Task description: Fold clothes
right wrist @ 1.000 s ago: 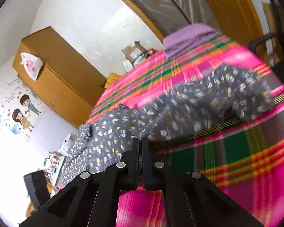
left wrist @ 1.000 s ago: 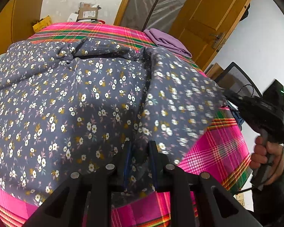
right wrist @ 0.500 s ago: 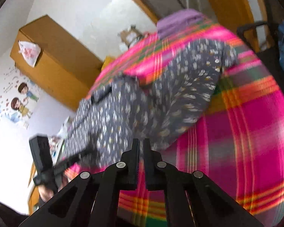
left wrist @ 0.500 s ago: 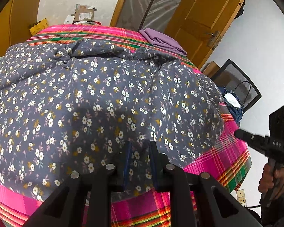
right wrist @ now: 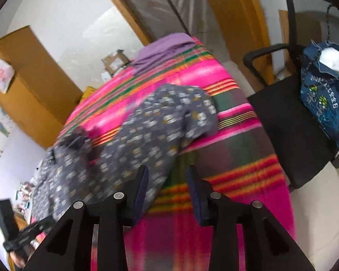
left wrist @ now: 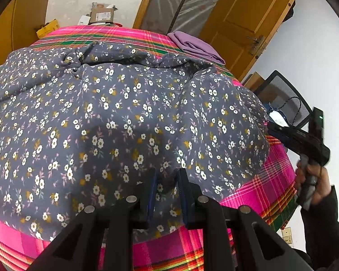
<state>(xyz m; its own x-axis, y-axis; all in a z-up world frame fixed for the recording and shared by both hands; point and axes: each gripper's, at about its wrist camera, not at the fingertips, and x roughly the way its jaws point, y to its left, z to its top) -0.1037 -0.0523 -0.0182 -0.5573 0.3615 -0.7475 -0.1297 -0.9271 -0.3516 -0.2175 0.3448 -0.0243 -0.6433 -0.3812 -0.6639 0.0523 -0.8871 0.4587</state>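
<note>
A grey floral garment (left wrist: 124,117) lies spread over the table's pink plaid cloth (left wrist: 269,187). My left gripper (left wrist: 167,187) is at its near hem, shut on a raised fold of the fabric between its blue pads. In the right wrist view the same garment (right wrist: 151,131) is blurred, and its edge runs past the left finger. My right gripper (right wrist: 167,180) hovers over the plaid cloth (right wrist: 226,158) with its jaws opening and nothing between them. The left wrist view shows this gripper (left wrist: 273,129) in a hand at the garment's right edge.
A folded purple cloth (left wrist: 196,45) lies at the table's far corner. A black mesh chair (right wrist: 293,124) with a blue bag (right wrist: 323,94) stands just off the right side. A wooden door (left wrist: 248,11), a cabinet (right wrist: 22,79) and cardboard boxes (left wrist: 101,15) are beyond.
The garment's right side, lifted a second ago, now lies flat. My right gripper swung away, came back lower beside the garment's edge, and its shut jaws have parted. The left gripper kept still.
</note>
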